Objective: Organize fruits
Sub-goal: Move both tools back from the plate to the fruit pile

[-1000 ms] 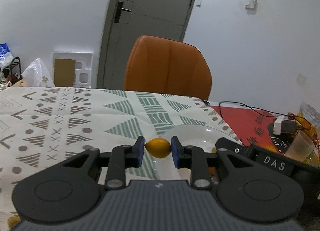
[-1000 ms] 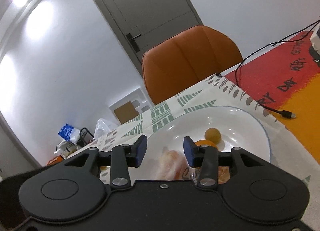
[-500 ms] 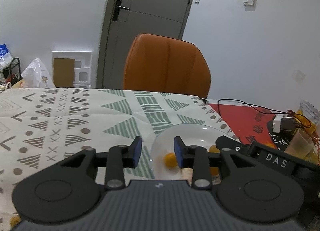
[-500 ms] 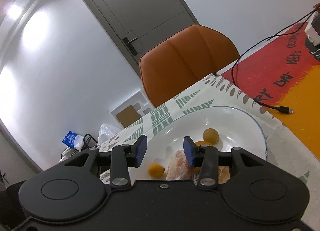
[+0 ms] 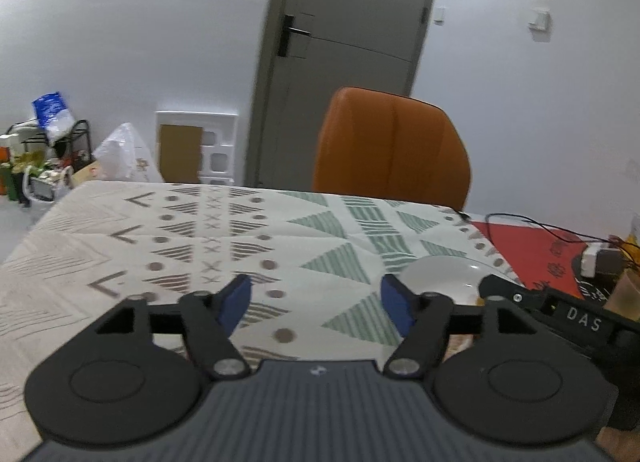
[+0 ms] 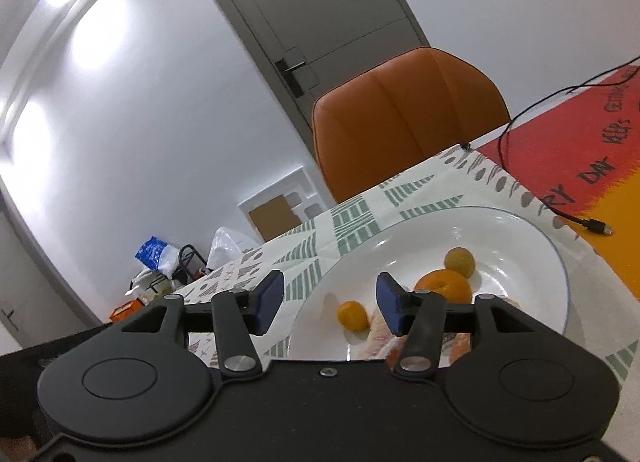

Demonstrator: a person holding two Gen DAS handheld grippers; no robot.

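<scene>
Two hand-held grippers work over the patterned worktop (image 5: 120, 221). The left hand-held gripper (image 5: 316, 298) has its jaws opening, with only cloth between them. Toward the worktop's right edge, the white plate (image 6: 520, 238) carries a small orange fruit (image 6: 352, 316), a larger orange (image 6: 444, 286) and a dull yellow fruit (image 6: 460, 260). The right hand-held gripper (image 6: 330, 304), jaws opening, holds nothing; its body hides the plate's near part, where a pale pinkish item is hard to make out.
</scene>
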